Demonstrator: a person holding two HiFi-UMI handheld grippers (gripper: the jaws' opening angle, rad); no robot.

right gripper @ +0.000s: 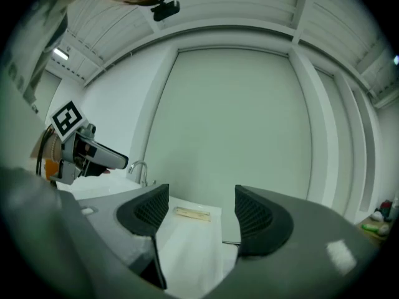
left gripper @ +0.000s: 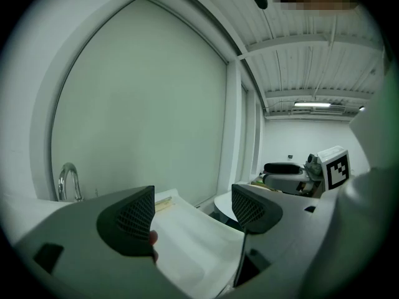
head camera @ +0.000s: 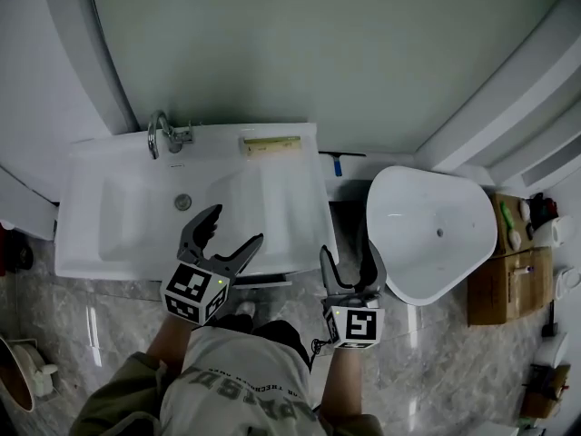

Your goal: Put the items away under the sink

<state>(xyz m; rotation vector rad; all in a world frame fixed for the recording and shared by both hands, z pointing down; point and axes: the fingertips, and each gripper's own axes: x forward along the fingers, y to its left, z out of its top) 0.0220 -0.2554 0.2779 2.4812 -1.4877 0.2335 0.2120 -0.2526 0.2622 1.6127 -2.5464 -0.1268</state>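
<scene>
A white sink (head camera: pixel 100 239) with a chrome tap (head camera: pixel 159 134) stands against the wall. A flat yellowish item (head camera: pixel 270 144) lies on its back right ledge and shows small in the right gripper view (right gripper: pixel 192 213). My left gripper (head camera: pixel 231 232) hangs open over the sink's front right part, nothing between its jaws. My right gripper (head camera: pixel 349 263) is open and empty too, just right of the sink's front corner. The space under the sink is hidden. In the left gripper view the left gripper (left gripper: pixel 193 212) points over the sink's right rim.
A white oval toilet bowl (head camera: pixel 434 234) stands right of the sink. Cardboard boxes (head camera: pixel 513 275) with small bottles sit at the far right. The floor (head camera: pixel 100 321) is grey marble tile. A round white object (head camera: pixel 23 371) rests at the lower left.
</scene>
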